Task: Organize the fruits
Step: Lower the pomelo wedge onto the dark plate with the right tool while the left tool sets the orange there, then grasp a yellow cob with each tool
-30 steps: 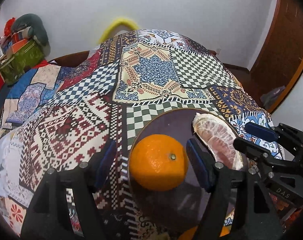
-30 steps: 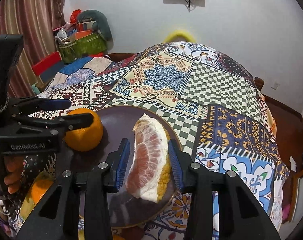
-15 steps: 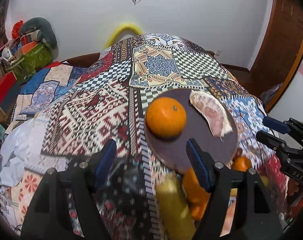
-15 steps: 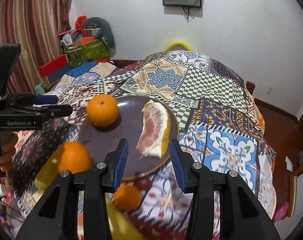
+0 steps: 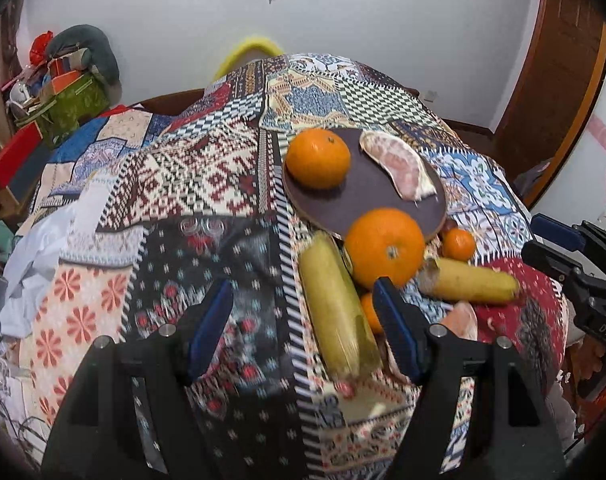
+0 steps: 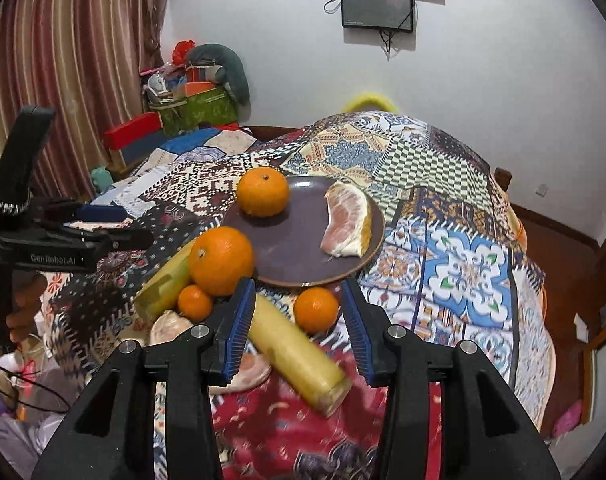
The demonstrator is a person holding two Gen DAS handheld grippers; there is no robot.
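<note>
two fruits plated, five still loose

we see an orange (image 6: pixel 263 192) and a pomelo wedge (image 6: pixel 348 222) on the plate (image 6: pixel 299 256). a big orange (image 6: pixel 221 260), two small ones and two bananas (image 6: pixel 297 354) crowd its near rim. far quilt (image 6: pixel 455 276) lies bare. left gripper (image 5: pixel 303 330) gapes empty; right gripper (image 6: pixel 299 330), just opening, holds nothing.

- Left wrist view looks steeply down over the patchwork cloth (image 5: pixel 175 184), near its front edge, facing the far wall.
- Right wrist view sits further right, tilted less, taking in the curtain (image 6: pixel 63 60).
- Both share the brown plate (image 5: pixel 367 196) (image 6: pixel 287 240) and the loose fruit before it.
</note>
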